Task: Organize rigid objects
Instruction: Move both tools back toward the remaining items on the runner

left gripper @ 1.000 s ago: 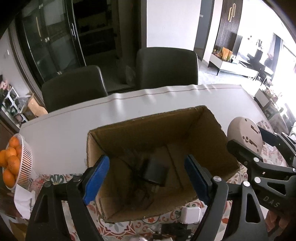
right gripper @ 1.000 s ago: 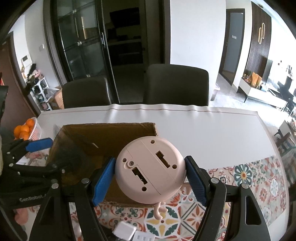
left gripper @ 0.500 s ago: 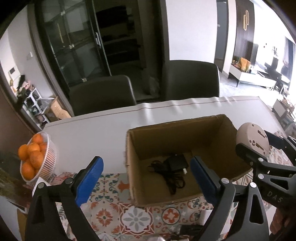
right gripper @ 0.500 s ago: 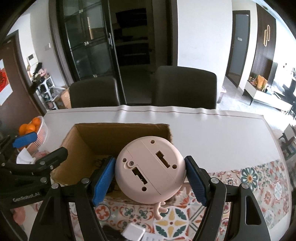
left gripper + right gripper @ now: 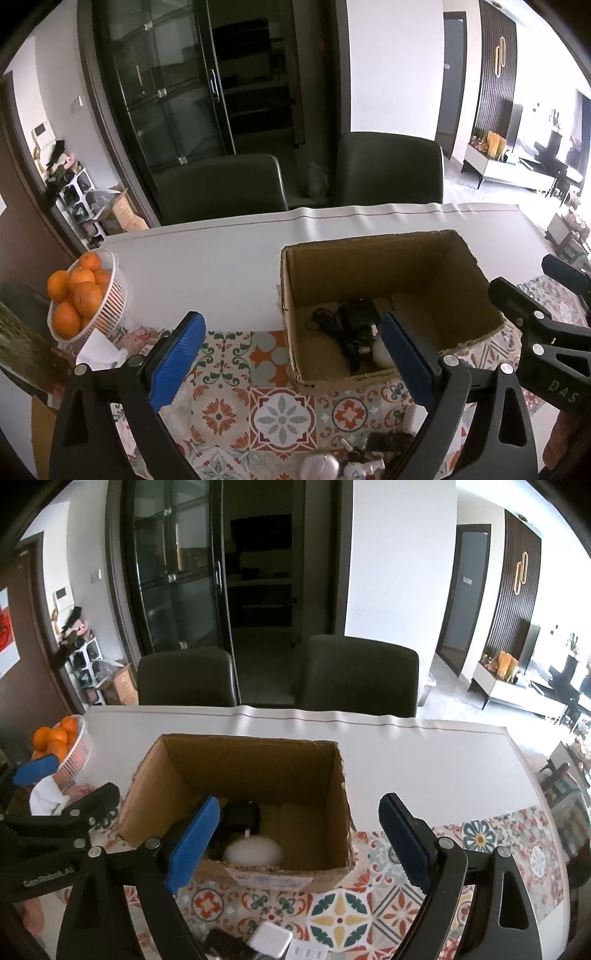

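Box (image 5: 369, 266) of brown cardboard, open-topped, on the tiled cloth in the left wrist view, with a black charger (image 5: 356, 314) and its cord on the floor of it and a pale round gadget (image 5: 380, 350) just beside them, near the front wall. Left tongs (image 5: 291, 325) spread wide and holding nothing, hovering near the front left corner; right tongs (image 5: 528, 277) off at the right edge, likewise parted. Basket of oranges (image 5: 107, 306) well apart on the left, and a few small things (image 5: 321, 465) on the cloth in front of the box, too cramped at the frame's edge to name. Seen from the right wrist: right tongs (image 5: 299, 805) released and empty above the box (image 5: 251, 764), the round gadget (image 5: 253, 851) blurred against the front wall, next to the charger (image 5: 240, 816). White plug (image 5: 271, 939) on the cloth near the front of the box, probably next in line. Left tongs (image 5: 70, 781) to the left, clear of the box. Best to lift straight up before swinging back, so as not to catch the rim; then come down square over the plug, grip its flat sides, and set it in the free right half, away from the cord.
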{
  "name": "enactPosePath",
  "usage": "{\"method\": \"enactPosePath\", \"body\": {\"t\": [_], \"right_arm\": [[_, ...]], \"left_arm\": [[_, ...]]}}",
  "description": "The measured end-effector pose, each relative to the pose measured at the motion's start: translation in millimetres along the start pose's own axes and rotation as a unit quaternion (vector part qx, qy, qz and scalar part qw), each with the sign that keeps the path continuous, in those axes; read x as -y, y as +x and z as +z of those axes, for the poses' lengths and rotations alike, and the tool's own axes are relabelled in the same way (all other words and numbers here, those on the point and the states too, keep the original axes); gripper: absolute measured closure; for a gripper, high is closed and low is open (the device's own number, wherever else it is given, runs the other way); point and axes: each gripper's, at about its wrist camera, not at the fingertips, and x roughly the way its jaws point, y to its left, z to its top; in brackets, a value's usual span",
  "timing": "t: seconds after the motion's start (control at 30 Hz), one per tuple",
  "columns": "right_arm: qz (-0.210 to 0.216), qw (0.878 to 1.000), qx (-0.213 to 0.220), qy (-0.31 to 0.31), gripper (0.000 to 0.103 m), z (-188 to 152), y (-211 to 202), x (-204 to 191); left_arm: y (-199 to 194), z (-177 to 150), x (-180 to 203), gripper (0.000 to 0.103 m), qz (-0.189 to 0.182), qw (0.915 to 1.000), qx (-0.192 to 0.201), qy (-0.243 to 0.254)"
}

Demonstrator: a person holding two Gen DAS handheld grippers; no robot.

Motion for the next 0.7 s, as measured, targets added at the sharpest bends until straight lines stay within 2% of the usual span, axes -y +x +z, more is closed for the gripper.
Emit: {"method": "enactPosePath", "body": {"t": [0.23,0.43,0.7], "right_arm": [[-0.008,1.0,0.026,-0.014,0.015,-13.6,-29.4,-9.3],[0.008,0.999,0.031,-0.014,0.015,-30.5,-48.2,-10.7],[0.035,0.999,0.026,-0.015,0.015,-60.3,-57.8,-13.2]], "left_arm": [[-24.7,-20.2,-1.9,0.006,0.016,0.9998,0.015,-0.002],[-51.1,-43.9,-5.1,0.006,0.038,0.9983,0.042,-0.018],[-65.4,-79.7,-8.0,0.006,0.06,0.9973,0.036,-0.024]]}}
